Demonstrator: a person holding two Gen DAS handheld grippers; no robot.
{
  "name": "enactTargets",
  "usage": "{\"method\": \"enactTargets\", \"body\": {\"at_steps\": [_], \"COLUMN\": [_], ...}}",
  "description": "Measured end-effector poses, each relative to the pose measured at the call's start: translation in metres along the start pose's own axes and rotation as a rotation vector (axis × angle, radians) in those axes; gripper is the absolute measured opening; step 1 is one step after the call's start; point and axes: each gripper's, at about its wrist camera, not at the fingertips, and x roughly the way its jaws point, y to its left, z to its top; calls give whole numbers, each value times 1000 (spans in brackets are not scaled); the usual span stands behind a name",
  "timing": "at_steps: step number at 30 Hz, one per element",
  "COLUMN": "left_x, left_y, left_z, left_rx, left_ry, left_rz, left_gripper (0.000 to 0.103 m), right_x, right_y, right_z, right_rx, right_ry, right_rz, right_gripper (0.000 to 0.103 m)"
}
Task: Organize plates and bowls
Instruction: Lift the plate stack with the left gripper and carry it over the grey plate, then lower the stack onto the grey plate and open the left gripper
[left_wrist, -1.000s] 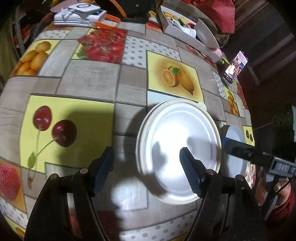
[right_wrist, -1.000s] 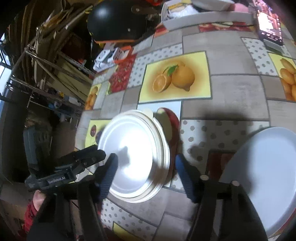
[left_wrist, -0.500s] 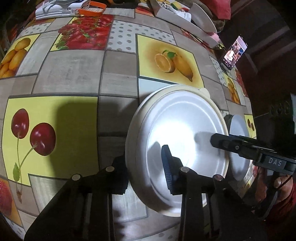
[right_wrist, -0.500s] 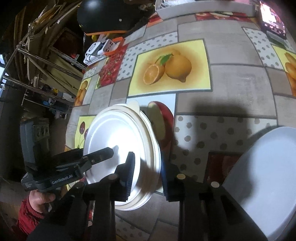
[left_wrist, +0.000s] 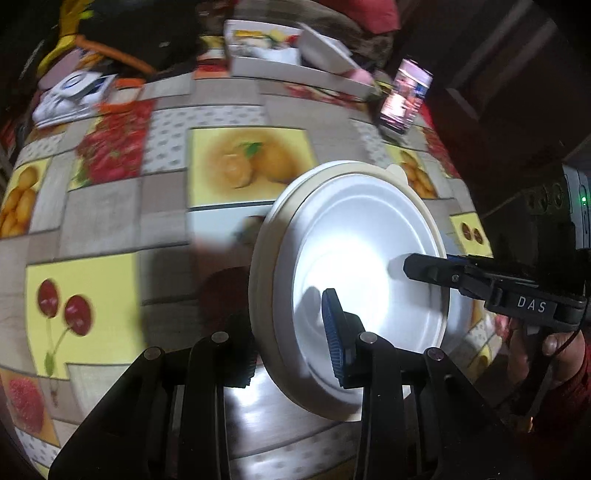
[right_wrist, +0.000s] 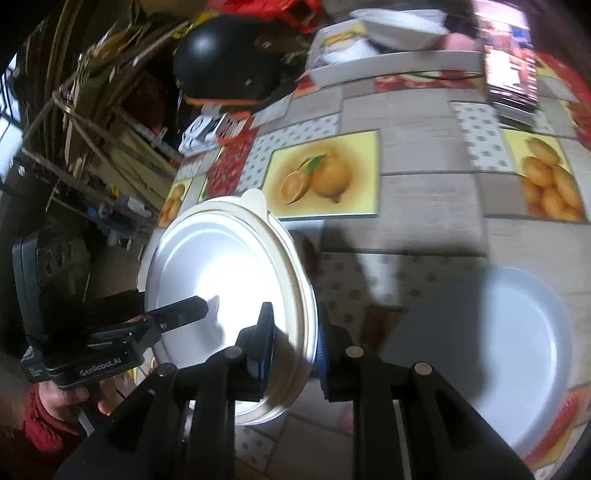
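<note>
A stack of white plates (left_wrist: 362, 258) with a cream rim is held between both grippers and lifted off the fruit-print table (left_wrist: 110, 206). My left gripper (left_wrist: 291, 339) is shut on the stack's left edge. My right gripper (right_wrist: 295, 350) is shut on its right edge, and the stack shows in the right wrist view (right_wrist: 229, 280). Each gripper shows in the other's view, the right one (left_wrist: 436, 271) and the left one (right_wrist: 184, 310). A separate white plate (right_wrist: 509, 354) lies on the table to the right.
At the far edge stand a white tray (left_wrist: 295, 70) with a bowl (right_wrist: 399, 22) and a lit phone (left_wrist: 404, 96). A white device (left_wrist: 70, 92) and a black helmet (right_wrist: 225, 62) lie at the far left.
Both grippers have closed fully on the stack's rims and raised it off the table. The view has swung up, so the far edge of the table shows more.
</note>
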Motion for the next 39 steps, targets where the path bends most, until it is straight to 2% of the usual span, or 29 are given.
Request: {"method": "enactTargets", "body": {"at_steps": [8,12,17,27,30,32,34,36,37,38,39], "left_x": [43,70,94,115,115,114,113,110,108,106,103], "left_y": [-75,-103,-119,-131,-133,-134,-135,-137,-137,-137,-139], "left_z": [13,14,12,4,3,3,4,4,4,4,4], "left_rx": [90,106,120,143,155,162,167,174,178,184,191], "left_ry": [74,122,161,205,197,185,172,156,151,143,129], "left_rz": [-91,-121,-109,-62,-53,-39,-48,-42,-41,-38,-29], "left_gripper": [30,30,30,31,41,72,80,81,85,97,103], "right_x": [-61,-76,-79,-72,-69,-68,-69,-71,-73,-75,-77], "right_y": [-68,-96,-120,-138,-140,-141,-143,-144,-144,-146,-148], "right_z": [-14,-23,-30,-36,-38,-40,-42,-43,-44,-45,-45], "right_rx": [129,185,236,277,284,296,310,317,320,329,340], "right_ry": [-69,-77,-68,-41,-33,-36,-41,-53,-58,-65,-73], "right_rz": [-65,-92,-105,-100,-94,-92,-92,-91,-94,-93,-87], "right_gripper": [23,23,23,26,32,43,69,83,84,84,88]}}
